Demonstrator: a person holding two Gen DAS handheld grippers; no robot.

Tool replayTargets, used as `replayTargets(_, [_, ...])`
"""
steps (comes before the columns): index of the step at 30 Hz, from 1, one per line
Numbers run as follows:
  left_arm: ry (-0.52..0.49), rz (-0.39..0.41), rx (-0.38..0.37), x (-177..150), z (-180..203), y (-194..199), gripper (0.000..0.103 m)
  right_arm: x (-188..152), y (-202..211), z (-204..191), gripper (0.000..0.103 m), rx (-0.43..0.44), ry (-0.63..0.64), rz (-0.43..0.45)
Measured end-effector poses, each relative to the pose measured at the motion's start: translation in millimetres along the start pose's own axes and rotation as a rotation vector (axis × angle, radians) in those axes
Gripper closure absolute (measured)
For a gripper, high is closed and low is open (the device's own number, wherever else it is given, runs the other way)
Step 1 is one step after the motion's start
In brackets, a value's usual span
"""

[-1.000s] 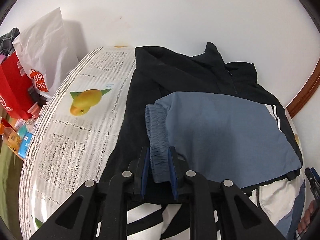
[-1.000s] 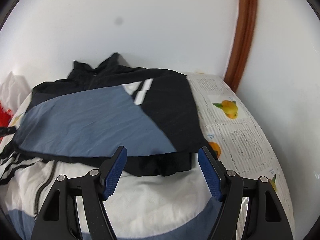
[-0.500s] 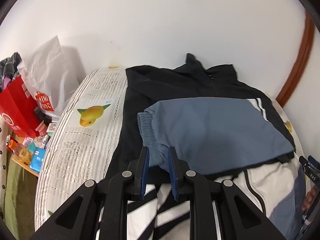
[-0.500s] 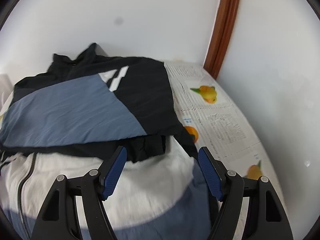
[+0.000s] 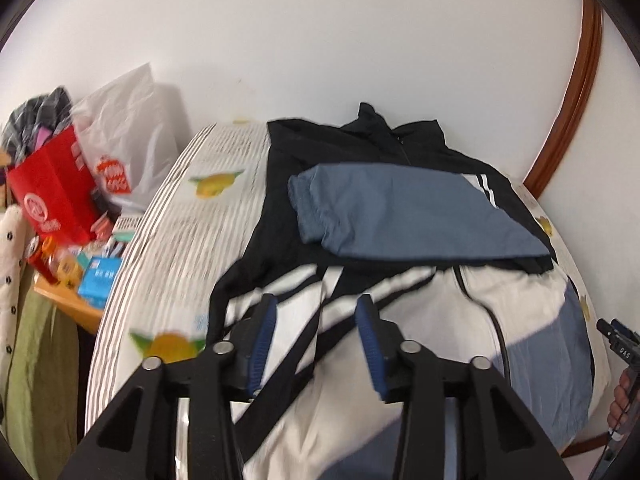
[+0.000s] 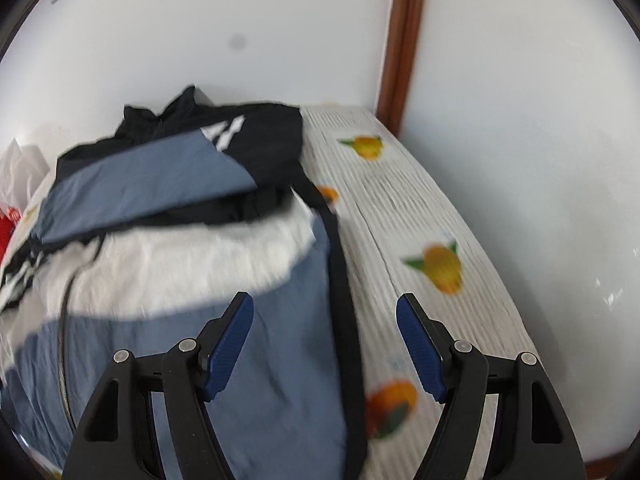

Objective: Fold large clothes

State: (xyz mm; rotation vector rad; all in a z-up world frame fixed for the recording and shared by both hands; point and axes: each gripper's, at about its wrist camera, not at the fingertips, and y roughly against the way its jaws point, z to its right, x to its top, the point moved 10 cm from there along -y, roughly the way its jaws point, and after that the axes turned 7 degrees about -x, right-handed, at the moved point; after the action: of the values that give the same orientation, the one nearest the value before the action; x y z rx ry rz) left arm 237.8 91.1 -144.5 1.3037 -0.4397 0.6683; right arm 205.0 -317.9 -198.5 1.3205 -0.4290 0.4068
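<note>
A black, white and grey-blue jacket lies on a table covered with a fruit-print cloth. Its grey-blue sleeve lies folded across the black chest, cuff to the left. My left gripper hovers over the white, black-striped part of the jacket; its jaws are opening and hold nothing. In the right wrist view the same jacket fills the left half. My right gripper stands open above the jacket's right edge, straddling the black trim, with nothing gripped.
Left of the table stand a red bag, a white plastic bag and small boxes on a wooden shelf. White walls and a brown wooden frame close the back. The other gripper and a hand show at the right edge.
My left gripper has let go of the grey-blue sleeve cuff and drawn back toward the near side. My right gripper, still open, has also pulled back and to the right, over the jacket's edge.
</note>
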Motion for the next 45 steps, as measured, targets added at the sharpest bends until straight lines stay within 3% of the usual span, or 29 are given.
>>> replayTargets(3, [0.020,-0.003,0.012,-22,-12,10,0.044,-32,2,9,0.030,0.017,0.004,-0.027])
replayTargets(9, [0.085,-0.076,0.009,-81,-35,9,0.042,-81,-8,16,0.029,0.032,-0.010,-0.075])
replayTargets(14, [0.082,-0.143,0.019,-122,-43,-4,0.042,-102,-24,12,0.029,0.036,-0.026,-0.109])
replayTargets(22, [0.053,-0.136,0.026,-120,-38,-18,0.041,-90,-36,0,0.029,0.049,-0.053,-0.064])
replayTargets(25, [0.031,-0.125,0.051,-118,-35,-21,0.042,-83,-39,-4,0.036,0.042,-0.059,-0.051])
replayTargets(27, [0.027,-0.114,0.073,-119,-36,-20,0.048,-82,-37,-8,0.048,0.051,-0.041,-0.044])
replayTargets(29, [0.011,-0.109,0.097,-121,-37,-17,0.062,-83,-32,-14,0.074,0.061,-0.011,-0.043])
replayTargets(31, [0.015,-0.108,0.087,-122,-37,-15,0.084,-85,-29,-20,0.094,0.084,0.008,-0.047])
replayTargets(34, [0.036,-0.097,0.067,-125,-38,-5,0.096,-88,-22,-21,0.098,0.097,0.007,-0.053])
replayTargets(36, [0.026,-0.079,0.072,-123,-39,4,0.096,-90,-12,-17,0.098,0.115,-0.012,-0.047])
replayTargets(45, [0.058,0.018,-0.042,-116,-37,62,0.097,-82,48,0,0.099,0.194,-0.038,0.038])
